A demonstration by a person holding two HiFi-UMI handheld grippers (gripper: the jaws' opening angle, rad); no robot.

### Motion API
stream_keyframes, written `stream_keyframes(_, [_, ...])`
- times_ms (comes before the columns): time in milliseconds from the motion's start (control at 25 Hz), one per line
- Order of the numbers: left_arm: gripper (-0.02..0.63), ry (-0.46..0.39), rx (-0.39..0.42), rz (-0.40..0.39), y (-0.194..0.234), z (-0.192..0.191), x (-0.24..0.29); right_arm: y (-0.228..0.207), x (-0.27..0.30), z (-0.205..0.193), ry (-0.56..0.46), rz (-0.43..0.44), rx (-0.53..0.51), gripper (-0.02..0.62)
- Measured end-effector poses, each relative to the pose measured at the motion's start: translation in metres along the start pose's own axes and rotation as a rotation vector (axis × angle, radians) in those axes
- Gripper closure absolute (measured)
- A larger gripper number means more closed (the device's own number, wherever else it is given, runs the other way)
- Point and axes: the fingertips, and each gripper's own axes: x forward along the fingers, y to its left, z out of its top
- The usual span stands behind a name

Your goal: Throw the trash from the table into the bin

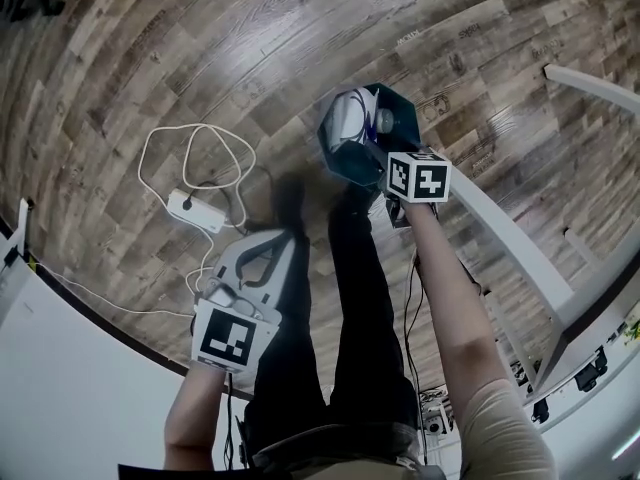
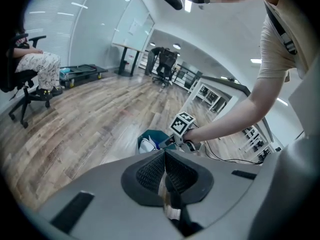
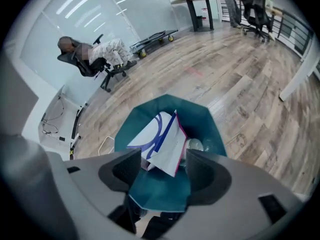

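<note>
A teal bin [image 1: 350,153] stands on the wood floor and holds white trash [image 1: 348,118]. My right gripper [image 1: 375,161] hangs right over the bin's near rim, its marker cube just behind it. In the right gripper view the right gripper [image 3: 159,166] is open, and no pad touches anything. Past the jaws, a white paper with blue and pink lines [image 3: 162,144] lies inside the bin [image 3: 200,115] beside a clear plastic piece [image 3: 195,145]. My left gripper [image 1: 283,236] is lower left, away from the bin. Its pads [image 2: 150,171] meet, and I see nothing held. The bin [image 2: 150,136] lies beyond them.
A white power strip with looped cable [image 1: 195,211] lies on the floor left of the bin. A white table frame [image 1: 510,233] runs on the right, and a white tabletop edge [image 1: 60,368] sits lower left. A person sits in a chair [image 3: 95,54] far off.
</note>
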Motion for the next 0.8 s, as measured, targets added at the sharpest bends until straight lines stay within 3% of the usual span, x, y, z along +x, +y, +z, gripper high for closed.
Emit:
stream_keyframes(120, [0.592,-0.012,0.0,0.004,-0.002,0.011,-0.004,0.002,-0.031,0.007,-0.066,0.04,0.059,0.334])
stream_keyframes(320, [0.592,-0.049,0.062,0.007,-0.009,0.051,-0.019,0.028,-0.099,0.035,-0.215,0.178,0.211,0.339])
stream_keyframes(360, [0.592,-0.062,0.072,0.01,-0.01,0.061,-0.024,0.038,-0.118,0.043,-0.253,0.204,0.225,0.391])
stream_keyframes(400, [0.592,-0.072,0.075,0.013,-0.011,0.071,-0.031,0.051,-0.138,0.049,-0.288,0.235,0.233,0.531])
stream_keyframes(480, [0.592,-0.084,0.071,0.011,-0.015,0.09,-0.045,0.083,-0.179,0.064,-0.348,0.32,0.233,0.58])
stream_keyframes(600, [0.592,-0.123,0.098,0.01,-0.022,0.13,-0.065,0.127,-0.246,0.09,-0.43,0.417,0.192,0.58])
stream_keyframes(720, [0.592,-0.179,0.147,0.015,-0.034,0.177,-0.091,0.159,-0.312,0.115,-0.501,0.458,0.171,0.58])
stream_keyframes(800, [0.592,-0.216,0.172,0.022,-0.042,0.206,-0.109,0.176,-0.343,0.122,-0.511,0.435,0.11,0.58])
